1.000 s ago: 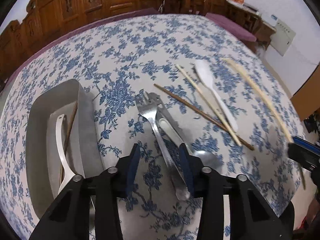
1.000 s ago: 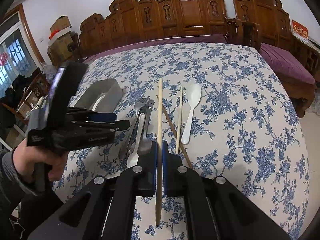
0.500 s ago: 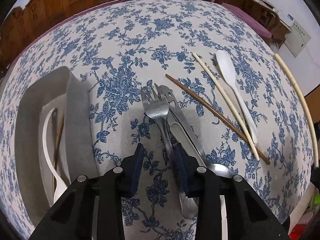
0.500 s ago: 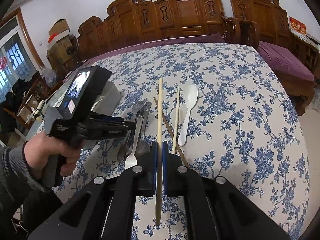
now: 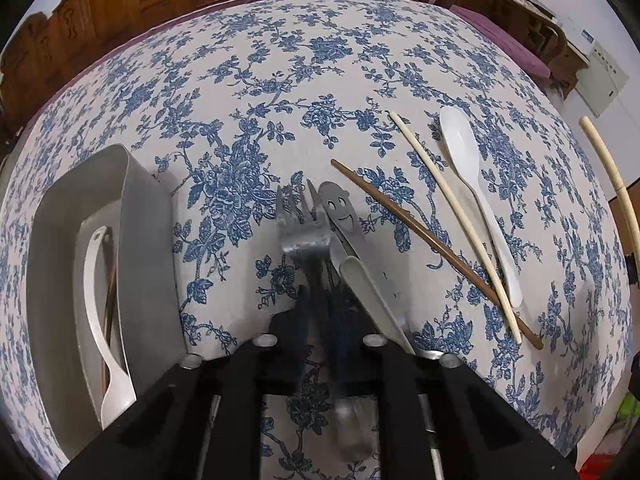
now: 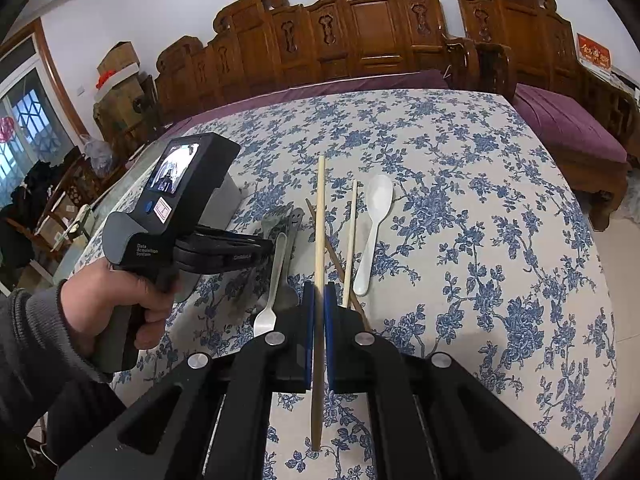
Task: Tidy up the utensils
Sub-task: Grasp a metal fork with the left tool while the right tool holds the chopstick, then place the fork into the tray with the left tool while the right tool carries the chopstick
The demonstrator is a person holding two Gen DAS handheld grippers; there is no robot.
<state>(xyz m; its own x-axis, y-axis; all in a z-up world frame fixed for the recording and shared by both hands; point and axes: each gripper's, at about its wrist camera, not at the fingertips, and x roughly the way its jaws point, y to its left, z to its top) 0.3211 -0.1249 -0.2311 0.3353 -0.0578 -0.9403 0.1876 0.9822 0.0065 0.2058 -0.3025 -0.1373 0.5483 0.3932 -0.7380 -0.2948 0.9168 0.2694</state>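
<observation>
Lower and nearer than a second ago: left gripper (image 5: 322, 300), jaws closing around the handle of the silver metal fork (image 5: 298, 226), just right of the grey rectangular tray (image 5: 148, 240). Farther right of that tray, right gripper (image 6: 316, 312), clamped tight on a pale bamboo chopstick (image 6: 320, 216).

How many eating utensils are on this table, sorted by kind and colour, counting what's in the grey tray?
Metal utensils: 3
White spoons: 2
Cream chopsticks: 2
Brown chopsticks: 2
Total: 9
</observation>
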